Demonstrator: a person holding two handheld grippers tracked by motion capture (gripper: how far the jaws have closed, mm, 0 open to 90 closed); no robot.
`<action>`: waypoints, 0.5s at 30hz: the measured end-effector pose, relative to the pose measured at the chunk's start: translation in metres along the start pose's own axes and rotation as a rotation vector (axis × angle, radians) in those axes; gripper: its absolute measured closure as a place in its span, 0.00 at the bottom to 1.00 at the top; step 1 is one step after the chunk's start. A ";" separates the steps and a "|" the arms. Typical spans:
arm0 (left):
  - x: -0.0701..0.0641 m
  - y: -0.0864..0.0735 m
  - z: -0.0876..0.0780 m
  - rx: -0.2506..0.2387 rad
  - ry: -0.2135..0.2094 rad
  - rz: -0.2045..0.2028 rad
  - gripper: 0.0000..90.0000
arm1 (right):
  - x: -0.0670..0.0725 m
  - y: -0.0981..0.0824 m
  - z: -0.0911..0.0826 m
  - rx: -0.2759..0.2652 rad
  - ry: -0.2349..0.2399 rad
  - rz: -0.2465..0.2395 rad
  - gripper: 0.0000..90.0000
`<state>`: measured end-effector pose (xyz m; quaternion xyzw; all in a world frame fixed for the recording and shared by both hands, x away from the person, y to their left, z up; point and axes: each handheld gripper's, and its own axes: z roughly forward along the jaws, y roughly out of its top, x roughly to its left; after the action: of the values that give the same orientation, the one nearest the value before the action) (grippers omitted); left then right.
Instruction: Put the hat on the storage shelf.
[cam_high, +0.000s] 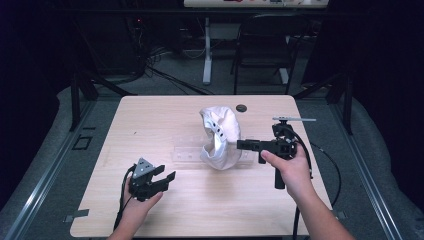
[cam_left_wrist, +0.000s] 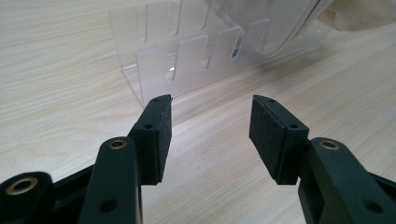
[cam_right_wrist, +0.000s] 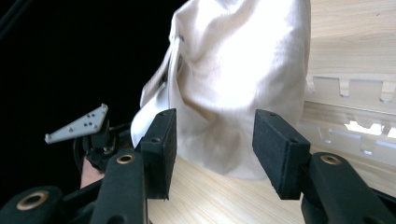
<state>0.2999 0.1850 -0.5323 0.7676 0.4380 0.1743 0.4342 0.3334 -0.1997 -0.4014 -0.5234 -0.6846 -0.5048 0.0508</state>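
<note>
**White cap draped on the clear rack, both grippers released**

At the near left, the left gripper (cam_high: 166, 179) rests low over the table (cam_high: 150, 120), jaws apart and empty, aimed at the clear slotted rack (cam_left_wrist: 187, 56). Mid-table, the white cap (cam_high: 220, 137) hangs over that rack's right end, likely propped there to keep its shape. On the right, the right gripper (cam_high: 240, 144) points level at the cap, jaws spread, nothing pinched.

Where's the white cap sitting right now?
High view: the white cap rests on the clear slotted rack at mid-table, just left of the right gripper.
</note>
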 end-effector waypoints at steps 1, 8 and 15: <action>0.000 0.000 0.000 0.005 -0.002 0.000 0.55 | 0.000 -0.003 0.000 -0.006 -0.002 -0.008 0.56; 0.000 -0.001 0.001 -0.002 0.000 -0.004 0.55 | 0.000 -0.018 0.003 0.001 0.000 -0.020 0.56; 0.001 -0.002 0.001 0.002 0.001 -0.006 0.55 | -0.002 -0.035 0.007 -0.011 -0.033 -0.027 0.55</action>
<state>0.3004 0.1861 -0.5344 0.7668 0.4404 0.1730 0.4338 0.3109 -0.1936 -0.4283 -0.5224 -0.6897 -0.5004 0.0299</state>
